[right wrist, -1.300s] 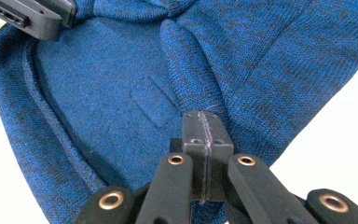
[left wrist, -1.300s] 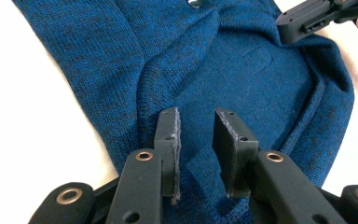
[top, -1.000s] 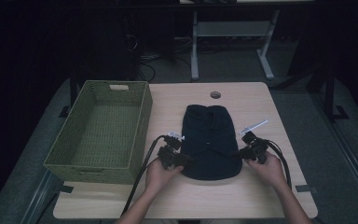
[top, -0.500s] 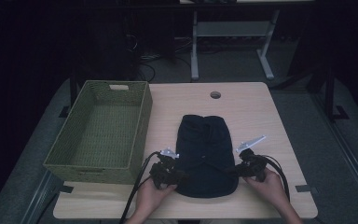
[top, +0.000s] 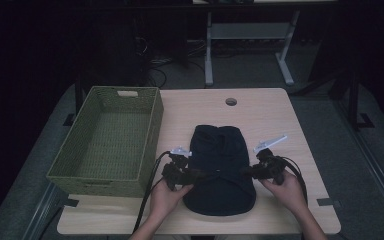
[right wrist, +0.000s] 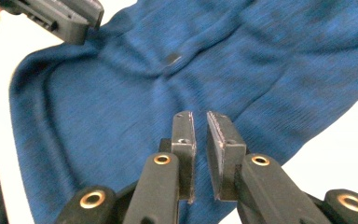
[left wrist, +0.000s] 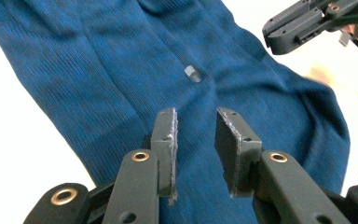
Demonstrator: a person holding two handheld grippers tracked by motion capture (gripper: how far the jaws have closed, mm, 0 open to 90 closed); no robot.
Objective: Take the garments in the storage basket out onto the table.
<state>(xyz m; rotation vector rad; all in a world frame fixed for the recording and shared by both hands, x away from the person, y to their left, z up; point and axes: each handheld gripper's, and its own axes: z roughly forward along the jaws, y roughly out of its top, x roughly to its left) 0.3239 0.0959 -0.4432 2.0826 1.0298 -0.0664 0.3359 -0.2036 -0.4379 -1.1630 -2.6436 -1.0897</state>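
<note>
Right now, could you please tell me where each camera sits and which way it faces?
High view: above the person's side, facing forward and down on the table, green basket, folded blue garment; both forearms and grippers show.
Left gripper view: rides the left gripper, looking along its fingers at the garment; the right gripper shows beyond.
Right gripper view: rides the right gripper, likewise.
All three share the garment.

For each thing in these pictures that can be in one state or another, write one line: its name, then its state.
Blue knit garment: folded, lying flat on the table, held by neither gripper.
Green woven basket: upright, empty.
Left gripper: open, jaws have just been opening, nothing clamped between them, over the garment.
Right gripper: open by a narrow gap, jaws have just been opening, nothing between them.
Wooden table: bears the basket and garment.
</note>
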